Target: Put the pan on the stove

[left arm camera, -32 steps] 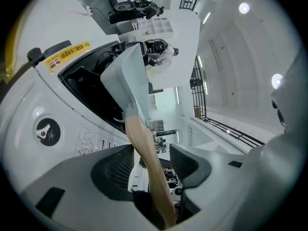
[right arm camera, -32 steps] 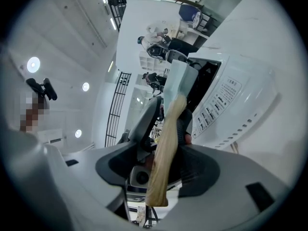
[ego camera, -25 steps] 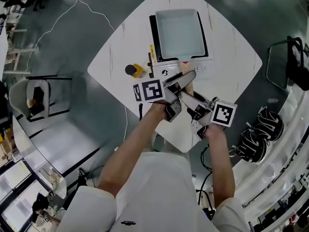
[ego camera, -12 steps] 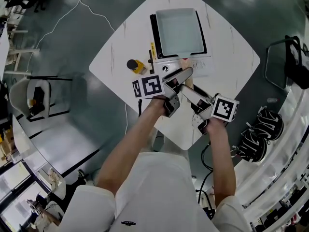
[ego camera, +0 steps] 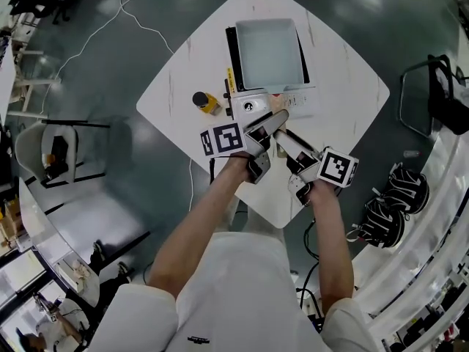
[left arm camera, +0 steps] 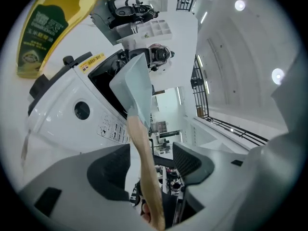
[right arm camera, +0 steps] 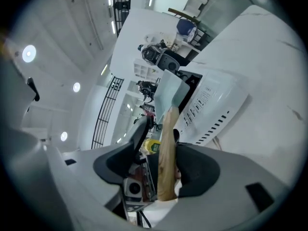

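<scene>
The pale blue square pan (ego camera: 267, 50) sits on the black top of the white stove (ego camera: 253, 107), and its wooden handle (ego camera: 277, 116) points toward me. My left gripper (ego camera: 272, 123) is around the handle, its jaws opening, with a gap on each side of the wood (left arm camera: 142, 148). My right gripper (ego camera: 289, 139) is around the handle end from the right. Its jaws are closing; the handle (right arm camera: 167, 143) lies against one pad and stands apart from the other. Pan (left arm camera: 134, 88) (right arm camera: 169, 93) and stove (left arm camera: 62, 109) (right arm camera: 211, 105) lie ahead of both grippers (left arm camera: 147, 165) (right arm camera: 161, 153).
A yellow bottle (ego camera: 205, 103) (left arm camera: 48, 28) stands just left of the stove on the white table (ego camera: 344, 86). A white cable (ego camera: 139, 13) trails over the floor at the far left. Dark bags (ego camera: 388, 204) lie on the floor to the right.
Both grippers stay at the pan's handle and have shifted only slightly. The pan rests on the stove as before.
</scene>
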`<control>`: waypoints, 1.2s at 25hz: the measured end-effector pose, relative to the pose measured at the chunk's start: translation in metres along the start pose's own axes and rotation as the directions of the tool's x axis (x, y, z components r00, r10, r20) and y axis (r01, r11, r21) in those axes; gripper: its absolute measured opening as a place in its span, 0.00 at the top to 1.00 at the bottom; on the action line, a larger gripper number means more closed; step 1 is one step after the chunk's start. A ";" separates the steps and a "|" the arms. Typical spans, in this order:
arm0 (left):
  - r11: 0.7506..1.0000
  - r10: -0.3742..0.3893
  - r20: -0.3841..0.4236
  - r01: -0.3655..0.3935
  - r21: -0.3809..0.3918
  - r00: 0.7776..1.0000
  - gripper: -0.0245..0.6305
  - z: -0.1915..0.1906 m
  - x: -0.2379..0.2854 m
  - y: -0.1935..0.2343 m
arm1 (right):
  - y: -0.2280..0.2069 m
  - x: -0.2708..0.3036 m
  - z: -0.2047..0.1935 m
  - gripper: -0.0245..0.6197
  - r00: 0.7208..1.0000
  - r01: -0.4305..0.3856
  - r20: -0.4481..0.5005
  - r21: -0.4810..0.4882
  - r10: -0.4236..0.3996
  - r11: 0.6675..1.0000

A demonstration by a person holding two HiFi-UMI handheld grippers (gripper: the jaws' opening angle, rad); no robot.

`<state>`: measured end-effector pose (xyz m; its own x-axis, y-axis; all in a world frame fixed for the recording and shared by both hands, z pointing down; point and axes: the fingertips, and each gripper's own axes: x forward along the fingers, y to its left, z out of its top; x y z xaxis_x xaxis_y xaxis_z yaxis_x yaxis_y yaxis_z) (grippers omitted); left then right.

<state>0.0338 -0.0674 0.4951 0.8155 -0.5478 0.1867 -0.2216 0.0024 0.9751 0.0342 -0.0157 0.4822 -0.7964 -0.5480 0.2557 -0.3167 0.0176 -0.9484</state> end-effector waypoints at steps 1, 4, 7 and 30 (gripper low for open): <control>1.000 -0.004 0.015 0.004 -0.016 1.000 0.55 0.000 0.002 -0.001 | 0.001 0.001 0.002 0.55 1.000 -0.009 0.015 0.013 0.009 1.000; 0.999 -0.014 0.042 0.016 -0.043 0.999 0.62 0.002 0.004 -0.004 | 0.009 0.005 0.008 0.57 0.999 -0.029 0.021 -0.012 0.030 0.999; 0.999 0.013 0.021 -0.012 -0.034 1.000 0.76 0.001 0.002 0.002 | 0.012 0.004 0.006 0.58 0.999 -0.037 0.008 -0.010 0.037 0.999; 0.990 -0.011 0.177 0.035 -0.134 0.984 0.80 0.018 -0.001 0.004 | 0.005 0.009 -0.002 0.77 0.995 0.027 -0.095 -0.153 -0.042 0.988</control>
<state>0.0226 -0.0816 0.4971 0.7104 -0.6872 0.1520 -0.1195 0.0950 0.9883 0.0246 -0.0191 0.4797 -0.8278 -0.4660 0.3123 -0.4135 0.1307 -0.9011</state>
